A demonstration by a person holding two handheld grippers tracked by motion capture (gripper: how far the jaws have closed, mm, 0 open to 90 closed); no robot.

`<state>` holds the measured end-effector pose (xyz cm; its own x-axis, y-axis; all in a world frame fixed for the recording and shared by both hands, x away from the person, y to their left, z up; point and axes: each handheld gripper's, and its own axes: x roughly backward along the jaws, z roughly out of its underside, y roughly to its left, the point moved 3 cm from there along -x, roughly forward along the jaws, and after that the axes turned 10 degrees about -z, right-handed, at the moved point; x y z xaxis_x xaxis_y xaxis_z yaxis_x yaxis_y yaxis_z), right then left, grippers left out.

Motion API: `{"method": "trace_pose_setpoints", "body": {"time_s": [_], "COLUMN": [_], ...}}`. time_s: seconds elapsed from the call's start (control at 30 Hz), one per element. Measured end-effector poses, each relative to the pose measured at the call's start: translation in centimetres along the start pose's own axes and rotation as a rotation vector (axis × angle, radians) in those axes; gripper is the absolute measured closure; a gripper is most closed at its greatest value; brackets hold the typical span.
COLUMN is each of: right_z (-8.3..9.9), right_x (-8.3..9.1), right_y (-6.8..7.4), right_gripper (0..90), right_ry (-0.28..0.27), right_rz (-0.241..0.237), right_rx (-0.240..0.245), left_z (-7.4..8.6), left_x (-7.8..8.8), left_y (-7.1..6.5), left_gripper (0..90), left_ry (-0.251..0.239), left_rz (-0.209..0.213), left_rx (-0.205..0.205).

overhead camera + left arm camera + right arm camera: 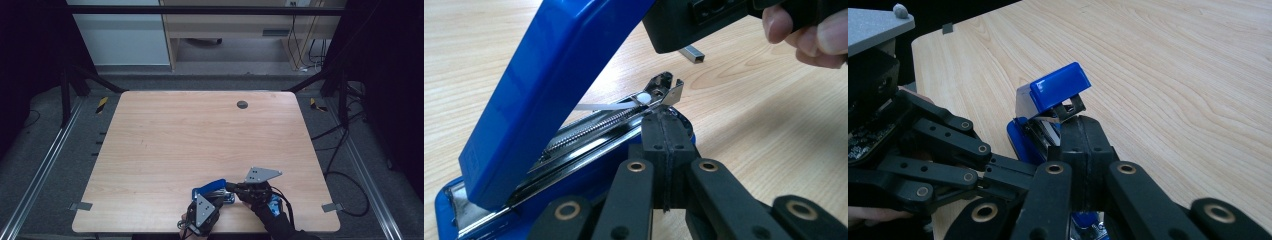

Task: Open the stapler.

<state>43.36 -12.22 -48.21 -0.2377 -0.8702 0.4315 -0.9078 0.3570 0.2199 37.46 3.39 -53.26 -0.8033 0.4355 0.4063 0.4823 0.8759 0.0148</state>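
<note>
A blue stapler [214,192] lies near the front edge of the wooden table [200,135], its lid [549,85] swung up and the metal staple rail [624,117] bared. The left gripper [220,200] has its jaws pressed flat together with nothing between them; in the left gripper view its clenched fingertips [664,132] sit right at the front end of the rail, just beside the base, though contact cannot be told for sure. The right gripper [231,187] is likewise clenched on nothing. In the right gripper view its fingertips [1083,137] come in just below the raised lid's front end [1060,90], at the mouth of the opened stapler. A small loose strip of staples [691,54] lies on the table beyond the left fingertips, apart from them.
</note>
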Motion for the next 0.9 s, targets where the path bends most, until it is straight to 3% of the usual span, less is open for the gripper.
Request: {"method": "trace_pose_setpoints", "body": {"time_s": [0.5, 0.67, 0.9], "right_z": [-0.01, -0.02, -0.03], "right_x": [-0.01, -0.03, -0.03], "right_y": [-0.03, -0.01, 0.03], "right_gripper": [90.0, 90.0, 90.0], "right_ry": [0.0, 0.002, 0.001], "right_rz": [0.0, -0.001, -0.004], "right_rx": [0.0, -0.001, -0.008], "left_z": [-0.09, -0.09, -0.07], "left_x": [-0.58, -0.64, -0.6], "left_y": [0.0, -0.14, -0.3], "left_gripper": [89.5, 89.5, 89.6], "left_ry": [0.014, 0.017, 0.014], "left_rz": [-0.012, 0.001, -0.014], "left_rx": [0.003, -0.006, -0.022]}}
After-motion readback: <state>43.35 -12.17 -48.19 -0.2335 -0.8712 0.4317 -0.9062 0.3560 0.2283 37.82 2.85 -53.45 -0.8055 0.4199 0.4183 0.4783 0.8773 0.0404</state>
